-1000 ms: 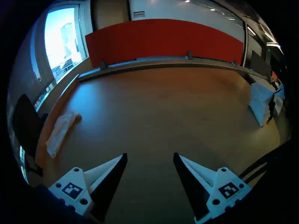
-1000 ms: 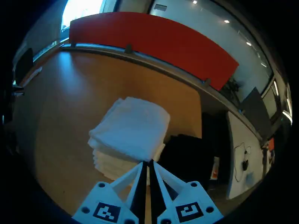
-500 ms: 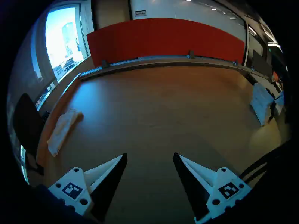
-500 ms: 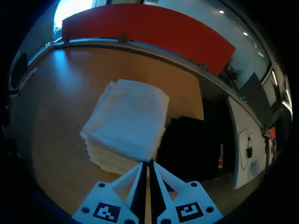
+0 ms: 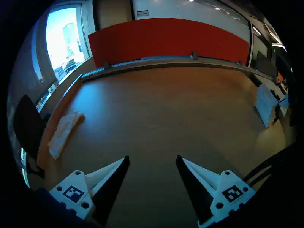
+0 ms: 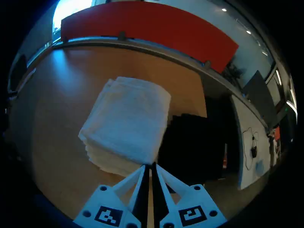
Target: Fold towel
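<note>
I see a loose towel (image 5: 64, 131) lying at the left edge of the table (image 5: 159, 110). My left gripper (image 5: 152, 157) hangs over the table's near middle, released, fingers wide apart and empty. A stack (image 5: 266, 104) of folded towels sits at the table's right edge. My right gripper (image 6: 149, 165) is clenched on nothing, its tips by the stack's near side.

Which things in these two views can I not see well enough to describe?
- Right gripper view: whether the shut right tongs touch the folded towel stack; their tips cover its near edge.
- Right gripper view: what lies to the right of the table; that area is too dark.
- Left gripper view: how the loose towel is folded; it is small and distorted near the picture's rim.
</note>
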The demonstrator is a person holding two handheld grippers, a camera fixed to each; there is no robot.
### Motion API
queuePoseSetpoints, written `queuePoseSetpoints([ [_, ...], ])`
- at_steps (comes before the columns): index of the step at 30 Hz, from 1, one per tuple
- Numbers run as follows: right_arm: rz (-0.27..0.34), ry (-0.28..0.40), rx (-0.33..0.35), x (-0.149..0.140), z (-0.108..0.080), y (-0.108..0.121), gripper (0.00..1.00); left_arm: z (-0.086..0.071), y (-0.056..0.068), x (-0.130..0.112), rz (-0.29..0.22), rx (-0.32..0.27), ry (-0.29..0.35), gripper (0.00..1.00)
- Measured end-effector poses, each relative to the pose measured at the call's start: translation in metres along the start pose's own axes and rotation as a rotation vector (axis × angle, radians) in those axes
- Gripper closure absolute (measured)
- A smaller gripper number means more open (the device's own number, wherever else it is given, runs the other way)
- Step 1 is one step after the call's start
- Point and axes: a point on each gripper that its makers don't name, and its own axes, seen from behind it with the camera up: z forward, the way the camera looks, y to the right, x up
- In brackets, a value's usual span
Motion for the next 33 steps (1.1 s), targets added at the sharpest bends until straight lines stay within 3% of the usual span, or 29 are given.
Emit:
queuePoseSetpoints([
  [22, 0.002, 0.005, -0.024, -0.004, 0.002, 0.002, 0.94, 0.0, 0.0, -0.001, 0.0, 0.002, -0.001, 0.09],
  [31, 0.01, 0.007, -0.061, -0.006, -0.002, 0.011, 0.66, 0.0, 0.001, 0.001, 0.003, -0.001, 0.004, 0.09],
  [33, 0.012, 0.013, -0.063, -0.005, -0.004, 0.012, 0.53, 0.0, 0.001, 0.001, 0.004, -0.002, 0.005, 0.09],
])
